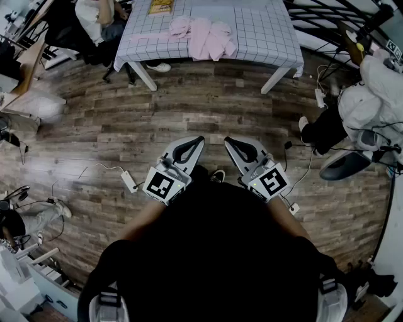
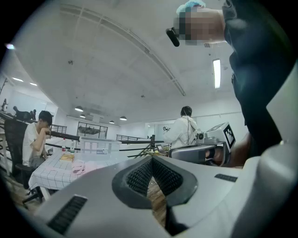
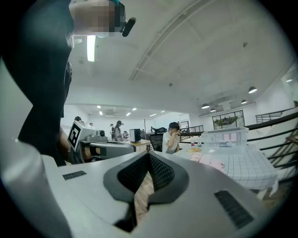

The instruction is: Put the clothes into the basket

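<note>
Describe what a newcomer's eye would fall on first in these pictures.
The left gripper and right gripper stand out, side by side, both shut and empty, above a wooden floor. Ahead, pink clothes lie heaped on a table with a checked cloth; a clear basket stands on it too.

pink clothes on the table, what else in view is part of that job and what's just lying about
Job: pink clothes, checked table, clear basket, left tool, right tool, both shut, empty.
Lying about: white adapter and cable on the floor, yellow packet on the table.
</note>
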`<action>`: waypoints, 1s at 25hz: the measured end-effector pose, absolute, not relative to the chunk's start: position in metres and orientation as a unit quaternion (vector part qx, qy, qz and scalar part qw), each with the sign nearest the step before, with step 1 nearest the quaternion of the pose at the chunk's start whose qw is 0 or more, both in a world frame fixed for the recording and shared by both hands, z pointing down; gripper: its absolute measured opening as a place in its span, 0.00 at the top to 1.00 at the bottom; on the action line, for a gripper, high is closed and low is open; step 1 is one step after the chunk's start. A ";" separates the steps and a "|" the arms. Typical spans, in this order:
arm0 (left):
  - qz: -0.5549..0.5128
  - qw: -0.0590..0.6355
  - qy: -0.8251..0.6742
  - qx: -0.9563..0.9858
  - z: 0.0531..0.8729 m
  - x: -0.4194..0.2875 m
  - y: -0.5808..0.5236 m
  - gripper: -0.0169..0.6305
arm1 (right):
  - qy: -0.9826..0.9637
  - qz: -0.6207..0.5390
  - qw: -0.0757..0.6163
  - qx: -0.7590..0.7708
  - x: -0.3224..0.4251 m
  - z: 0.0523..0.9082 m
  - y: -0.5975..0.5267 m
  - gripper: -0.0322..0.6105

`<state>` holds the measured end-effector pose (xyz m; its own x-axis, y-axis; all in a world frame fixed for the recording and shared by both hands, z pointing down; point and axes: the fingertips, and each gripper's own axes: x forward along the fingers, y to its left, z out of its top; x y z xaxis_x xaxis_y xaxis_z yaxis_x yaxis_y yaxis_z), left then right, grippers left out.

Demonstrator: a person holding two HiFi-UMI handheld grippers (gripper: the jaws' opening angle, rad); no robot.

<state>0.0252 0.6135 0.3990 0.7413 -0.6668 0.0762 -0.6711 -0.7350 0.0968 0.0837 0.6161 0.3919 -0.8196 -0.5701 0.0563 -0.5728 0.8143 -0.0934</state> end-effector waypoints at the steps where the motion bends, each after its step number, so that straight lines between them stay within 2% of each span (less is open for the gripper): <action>1: 0.019 0.059 -0.359 0.931 0.399 0.025 0.614 0.97 | -0.953 0.053 0.013 0.299 0.083 0.392 0.616 0.93; 25: 0.018 0.052 -0.357 0.933 0.385 0.038 0.618 0.97 | -0.956 0.042 0.006 0.291 0.094 0.387 0.619 0.93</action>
